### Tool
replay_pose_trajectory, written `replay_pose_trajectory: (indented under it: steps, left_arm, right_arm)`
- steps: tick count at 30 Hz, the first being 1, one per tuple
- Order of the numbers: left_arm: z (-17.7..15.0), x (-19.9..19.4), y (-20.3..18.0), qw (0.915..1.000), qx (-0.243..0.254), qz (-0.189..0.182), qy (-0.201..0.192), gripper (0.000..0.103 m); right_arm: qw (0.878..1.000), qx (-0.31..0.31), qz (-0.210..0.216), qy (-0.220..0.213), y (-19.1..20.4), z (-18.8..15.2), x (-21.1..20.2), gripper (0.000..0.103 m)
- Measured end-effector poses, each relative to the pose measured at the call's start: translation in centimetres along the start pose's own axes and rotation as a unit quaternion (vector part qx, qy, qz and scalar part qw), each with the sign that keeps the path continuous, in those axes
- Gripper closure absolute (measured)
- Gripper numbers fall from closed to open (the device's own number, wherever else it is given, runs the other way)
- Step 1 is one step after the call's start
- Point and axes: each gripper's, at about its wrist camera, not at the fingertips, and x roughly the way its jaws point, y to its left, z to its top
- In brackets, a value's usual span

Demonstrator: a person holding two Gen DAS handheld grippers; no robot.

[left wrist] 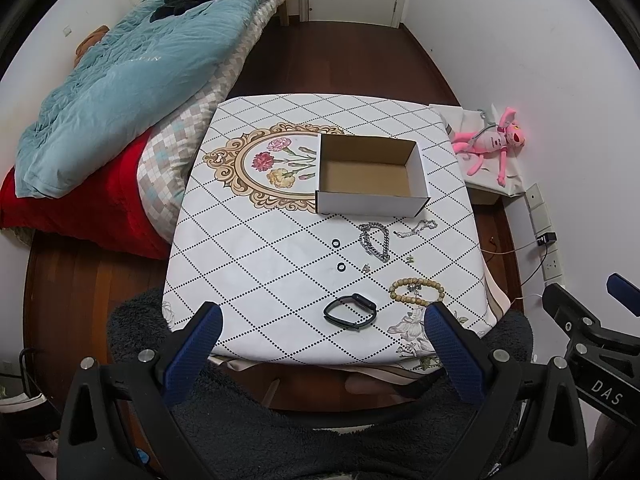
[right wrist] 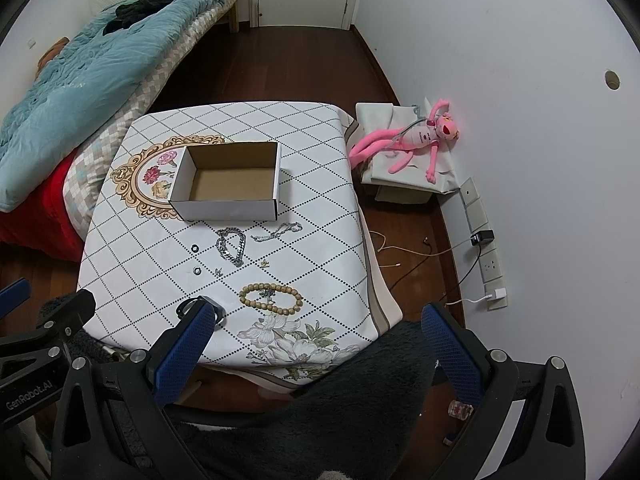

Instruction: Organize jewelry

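An open white cardboard box (left wrist: 372,200) (right wrist: 224,206) stands empty on the table. In front of it lie a thick silver chain (left wrist: 375,242) (right wrist: 231,249), a thin silver bracelet (left wrist: 416,229) (right wrist: 278,233), two black rings (left wrist: 336,243) (left wrist: 341,267), small earrings (left wrist: 366,268) (left wrist: 410,259), a wooden bead bracelet (left wrist: 416,291) (right wrist: 270,299) and a black smart band (left wrist: 351,313) (right wrist: 200,306). My left gripper (left wrist: 322,318) is open and empty above the table's near edge. My right gripper (right wrist: 316,320) is open and empty, its left finger (right wrist: 184,348) partly hiding the band.
The table (left wrist: 260,260) has a white diamond-pattern cloth. A bed with a blue quilt (left wrist: 132,80) lies to the left. A pink plush toy (right wrist: 416,140) lies on a low stand at the right by the wall. Cables and sockets (right wrist: 486,256) run along the wall.
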Motion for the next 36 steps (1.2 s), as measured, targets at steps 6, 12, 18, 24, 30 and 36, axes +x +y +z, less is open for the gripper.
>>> replay_pose_trajectory:
  steps: [6,12,18,24,30,36]
  left_arm:
    - [0.0,0.0,0.0,1.0000,0.000,0.000,0.000,0.000]
    - [0.0,0.0,0.0,1.0000,0.000,-0.001,0.000,0.000]
    - [0.0,-0.1,-0.2,1.0000,0.001,-0.001,0.000,0.000]
    - [0.0,-0.1,-0.4,1.0000,0.003,-0.004,-0.002,0.000]
    - [1.0,3.6,0.2,0.9998,0.006,0.017,-0.012,0.000]
    - [1.2,10.4,1.6,0.9995,0.007,0.001,0.032,0.001]
  right_arm:
    - [1.000,0.000,0.000,-0.002,0.1,0.0,-0.1,0.000]
    - [1.000,-0.001,0.000,-0.002,0.0,0.2,-0.3,0.000]
    - [1.000,-0.002,0.001,-0.003,-0.4,0.9,-0.9,0.000]
    - [1.000,0.011,0.008,-0.007,-0.8,1.3,-0.7,0.000]
    - [0.999,0.033,0.009,-0.004,-1.5,2.2,3.3,0.000]
    - [0.998,0.028,-0.001,0.056,-1.0,1.4,13.2,0.013]
